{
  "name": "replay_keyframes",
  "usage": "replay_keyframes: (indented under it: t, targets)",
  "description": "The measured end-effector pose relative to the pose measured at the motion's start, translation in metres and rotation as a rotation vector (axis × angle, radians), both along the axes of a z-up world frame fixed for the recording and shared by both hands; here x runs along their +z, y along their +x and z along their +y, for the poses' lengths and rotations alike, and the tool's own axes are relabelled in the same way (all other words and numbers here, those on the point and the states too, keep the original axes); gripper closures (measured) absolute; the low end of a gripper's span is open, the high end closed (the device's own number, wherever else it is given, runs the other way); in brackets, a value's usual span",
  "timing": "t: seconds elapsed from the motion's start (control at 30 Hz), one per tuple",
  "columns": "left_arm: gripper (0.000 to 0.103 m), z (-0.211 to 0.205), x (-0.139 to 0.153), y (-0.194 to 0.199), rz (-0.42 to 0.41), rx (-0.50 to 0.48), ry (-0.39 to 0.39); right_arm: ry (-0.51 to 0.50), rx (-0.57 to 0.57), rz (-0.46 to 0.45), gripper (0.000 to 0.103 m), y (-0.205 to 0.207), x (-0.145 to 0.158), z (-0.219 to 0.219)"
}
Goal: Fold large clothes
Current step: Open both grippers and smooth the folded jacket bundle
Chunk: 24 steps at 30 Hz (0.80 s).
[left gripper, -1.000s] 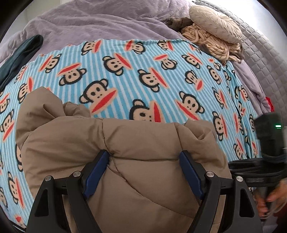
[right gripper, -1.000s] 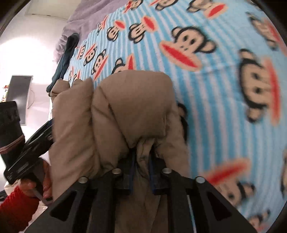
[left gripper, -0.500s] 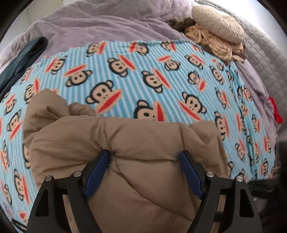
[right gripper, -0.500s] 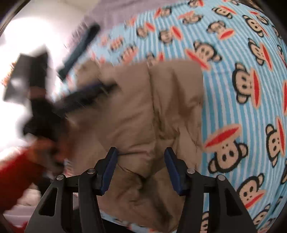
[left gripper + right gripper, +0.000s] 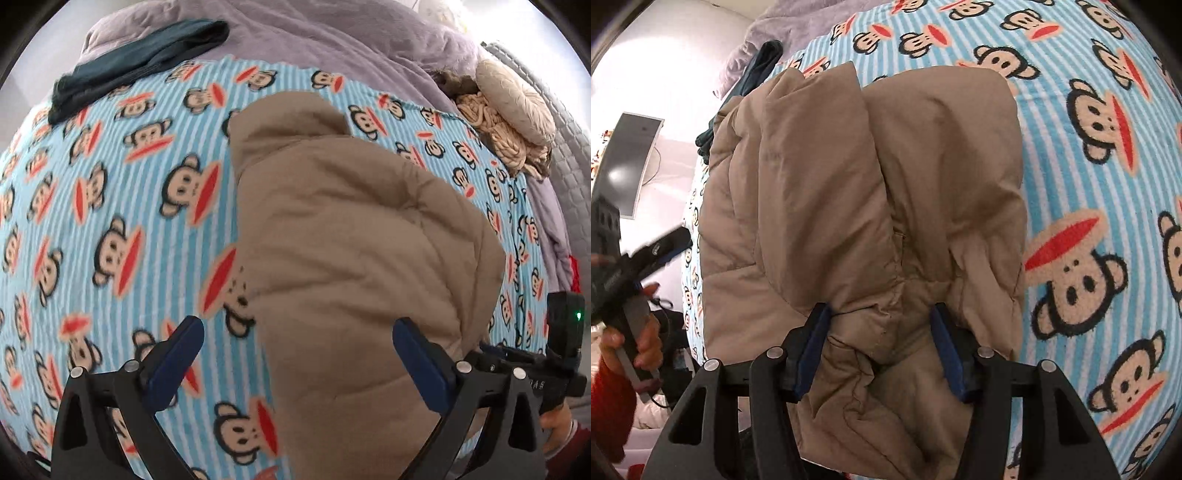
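Lying bunched on a blue striped blanket printed with monkey faces [image 5: 122,206], the tan padded jacket [image 5: 351,240] sits in a thick folded heap near the bed's near edge. The left gripper [image 5: 299,354] hangs over the jacket's left border with its jaws opening wide; its left pad is above bare blanket, its right pad above the jacket, and neither presses on fabric, so it is released. The right gripper [image 5: 882,347] has its 2 blue pads set apart with a puffed ridge of the jacket bulging up between them; whether the pads press that ridge cannot be told. In the right wrist view a hand [image 5: 635,332] in a red sleeve holds the other tool's handle at the left edge. A dark teal garment [image 5: 144,66] lies at the blanket's far left corner, a lilac cover [image 5: 332,40] lies behind it, and beige knitted items [image 5: 509,118] are piled at the far right.
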<state>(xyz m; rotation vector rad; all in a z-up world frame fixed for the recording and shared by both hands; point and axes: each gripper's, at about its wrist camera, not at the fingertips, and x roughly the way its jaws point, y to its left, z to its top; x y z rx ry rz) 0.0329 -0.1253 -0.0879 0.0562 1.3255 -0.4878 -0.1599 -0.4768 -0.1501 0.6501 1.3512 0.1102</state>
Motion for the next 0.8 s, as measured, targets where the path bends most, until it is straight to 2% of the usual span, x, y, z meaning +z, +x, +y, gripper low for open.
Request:
replay_keyframes:
  t: [0.2,0.3,0.37,0.43,0.57,0.6,0.67,0.8]
  targets:
    - [0.001,0.006,-0.026,-0.007,0.127,-0.003,-0.097,-0.002,-0.007,0.013,0.04,0.001,0.0,0.003]
    - [0.001,0.004,-0.035,-0.007,0.162,0.0,-0.117,0.0,-0.015,0.027,0.038,0.003,0.0,0.002]
    - [0.001,0.002,-0.038,-0.009,0.165,-0.01,-0.118,0.007,-0.028,0.045,0.034,0.004,0.006,-0.001]
    - [0.001,-0.002,-0.039,-0.01,0.165,-0.019,-0.116,0.02,-0.034,0.025,0.017,0.006,0.019,-0.006]
    - [0.001,-0.003,-0.04,-0.009,0.169,-0.027,-0.115,-0.025,-0.025,-0.018,0.015,0.008,0.037,-0.023]
    - [0.001,-0.003,-0.041,-0.008,0.171,-0.028,-0.114,-0.039,-0.025,-0.013,0.013,0.009,0.036,-0.03]
    - [0.001,-0.007,-0.042,-0.007,0.176,-0.029,-0.113,-0.061,-0.021,0.023,0.0,0.011,0.028,-0.041]
    - [0.001,-0.007,-0.046,-0.004,0.186,-0.03,-0.115,-0.022,-0.029,0.075,0.0,0.013,0.003,-0.06]
